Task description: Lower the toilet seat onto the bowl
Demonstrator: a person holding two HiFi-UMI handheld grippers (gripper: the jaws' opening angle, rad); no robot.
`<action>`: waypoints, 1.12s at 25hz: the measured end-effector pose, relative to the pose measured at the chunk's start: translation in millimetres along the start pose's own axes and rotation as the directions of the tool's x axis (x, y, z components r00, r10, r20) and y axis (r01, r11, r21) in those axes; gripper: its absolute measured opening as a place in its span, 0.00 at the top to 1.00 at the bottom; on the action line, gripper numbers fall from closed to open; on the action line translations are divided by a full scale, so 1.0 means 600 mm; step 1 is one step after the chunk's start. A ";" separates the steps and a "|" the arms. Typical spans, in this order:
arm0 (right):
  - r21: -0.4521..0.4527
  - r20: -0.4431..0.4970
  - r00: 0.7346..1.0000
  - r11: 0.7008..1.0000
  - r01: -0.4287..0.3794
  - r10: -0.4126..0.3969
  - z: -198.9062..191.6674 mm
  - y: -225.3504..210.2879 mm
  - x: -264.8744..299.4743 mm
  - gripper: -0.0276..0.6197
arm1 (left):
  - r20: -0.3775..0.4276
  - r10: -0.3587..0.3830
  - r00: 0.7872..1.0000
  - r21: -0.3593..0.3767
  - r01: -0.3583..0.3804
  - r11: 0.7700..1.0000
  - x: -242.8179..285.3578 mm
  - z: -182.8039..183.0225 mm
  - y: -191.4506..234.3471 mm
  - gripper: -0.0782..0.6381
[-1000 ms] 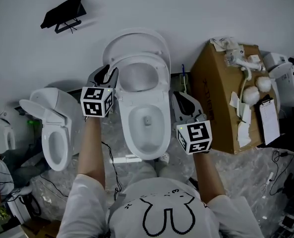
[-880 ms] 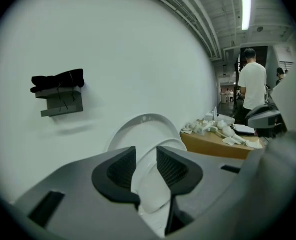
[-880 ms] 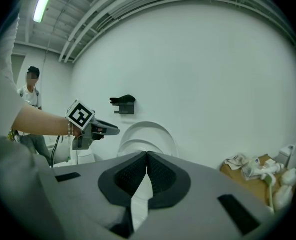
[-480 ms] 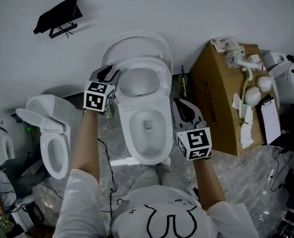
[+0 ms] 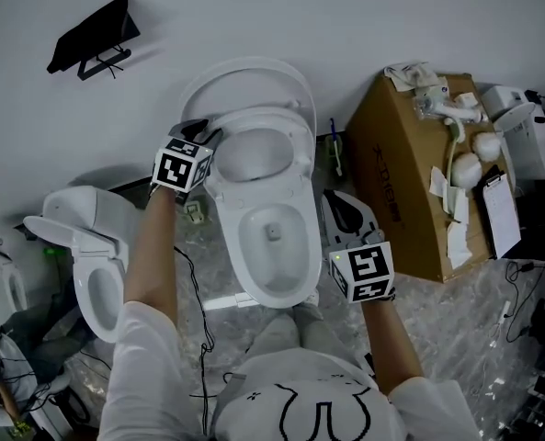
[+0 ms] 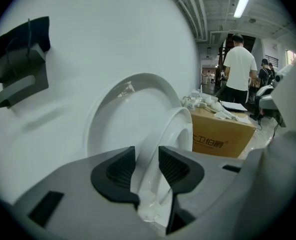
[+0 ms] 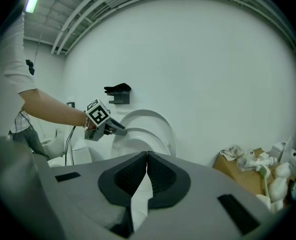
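A white toilet stands in the middle, with its lid (image 5: 244, 81) up against the wall. The seat (image 5: 258, 141) is tilted partway above the bowl (image 5: 270, 237). My left gripper (image 5: 205, 134) is at the seat's left rim. In the left gripper view the seat's edge (image 6: 176, 129) runs between the jaws of the left gripper (image 6: 147, 166), in front of the lid (image 6: 119, 116). These jaws have just been opening, and I see no pad pressing on the rim. My right gripper (image 5: 339, 208) hangs beside the bowl's right side. The right gripper (image 7: 147, 171) is shut with nothing in it.
A second toilet (image 5: 96, 265) stands at the left. A cardboard box (image 5: 405, 177) with rags and fittings on top is at the right, with a clipboard (image 5: 500, 214) beyond it. A black bracket (image 5: 88, 35) hangs on the wall. Cables cross the plastic-covered floor. A person (image 6: 239, 66) stands far off.
The left gripper has moved up the picture along the seat's left rim, toward the wall. The right gripper has sunk slightly beside the bowl.
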State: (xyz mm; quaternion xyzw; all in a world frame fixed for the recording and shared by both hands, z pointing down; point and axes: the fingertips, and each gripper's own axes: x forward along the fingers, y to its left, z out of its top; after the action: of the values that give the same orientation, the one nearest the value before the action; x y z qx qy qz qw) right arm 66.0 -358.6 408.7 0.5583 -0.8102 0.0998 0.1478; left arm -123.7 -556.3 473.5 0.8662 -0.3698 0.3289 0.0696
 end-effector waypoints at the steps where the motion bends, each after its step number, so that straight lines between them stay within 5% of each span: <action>1: -0.001 -0.003 1.000 1.000 0.000 0.000 -0.001 0.001 0.001 0.91 | -0.008 -0.007 1.000 0.002 0.007 1.000 0.003 -0.002 0.001 0.68; 28: 0.014 0.035 0.999 0.999 0.035 -0.036 0.017 0.029 -0.016 0.91 | -0.028 -0.010 1.000 0.015 0.010 1.000 -0.026 -0.017 -0.033 0.71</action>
State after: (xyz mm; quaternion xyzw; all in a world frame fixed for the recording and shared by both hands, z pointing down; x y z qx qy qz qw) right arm 51.4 -347.2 395.9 0.5752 -0.8020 0.0926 0.1317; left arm -123.3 -529.1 474.0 0.8638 -0.3620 0.3434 0.0700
